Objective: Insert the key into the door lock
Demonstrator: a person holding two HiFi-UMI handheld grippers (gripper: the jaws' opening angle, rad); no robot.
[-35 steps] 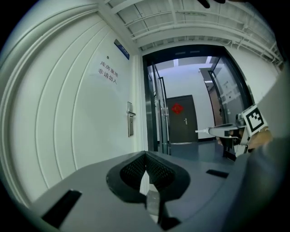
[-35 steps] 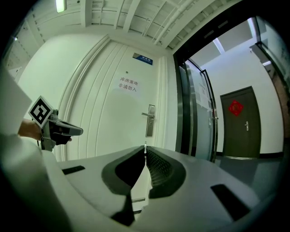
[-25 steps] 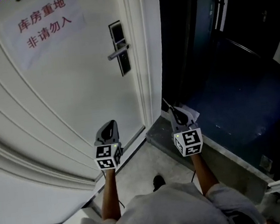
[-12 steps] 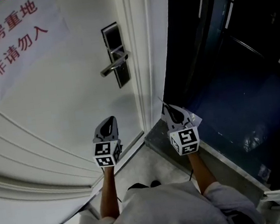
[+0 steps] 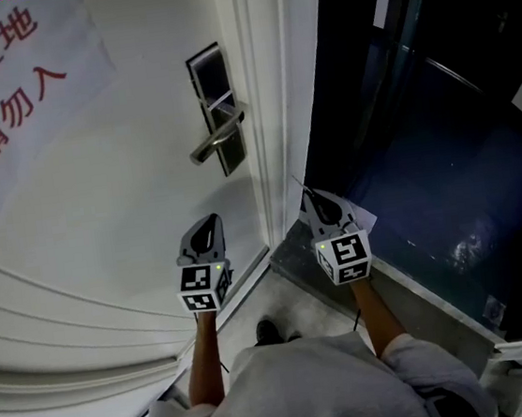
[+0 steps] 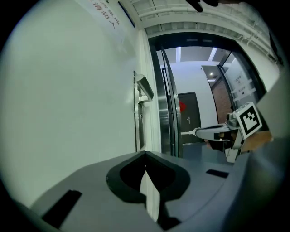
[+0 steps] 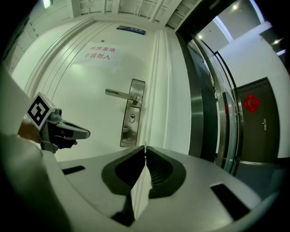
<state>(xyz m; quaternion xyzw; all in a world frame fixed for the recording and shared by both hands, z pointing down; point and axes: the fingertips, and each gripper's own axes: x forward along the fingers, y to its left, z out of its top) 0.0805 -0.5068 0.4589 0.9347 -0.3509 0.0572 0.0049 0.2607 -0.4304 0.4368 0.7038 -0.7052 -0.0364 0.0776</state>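
Observation:
On the white door [image 5: 119, 201], the black lock plate [image 5: 216, 114] carries a silver lever handle [image 5: 217, 135]; the right gripper view shows the plate [image 7: 132, 113] with its keyhole [image 7: 132, 118] below the handle [image 7: 121, 94]. My right gripper [image 5: 308, 195] is shut on a thin key [image 5: 297, 183] that sticks out past its tips, level with the door frame and apart from the lock. In the left gripper view the key [image 6: 186, 132] shows as a pale rod. My left gripper [image 5: 208, 221] is shut with nothing in it, near the door's lower face.
A paper sign [image 5: 0, 84] with red characters hangs on the door at upper left. The white door frame [image 5: 272, 107] runs between the grippers. To the right lie a dark glass doorway [image 5: 422, 136] and a raised threshold [image 5: 294, 246]. A shoe [image 5: 266, 330] shows below.
Both grippers and the person have moved closer to the door; the lock plate and handle look larger and lower in the head view. Both grippers' jaws are unchanged.

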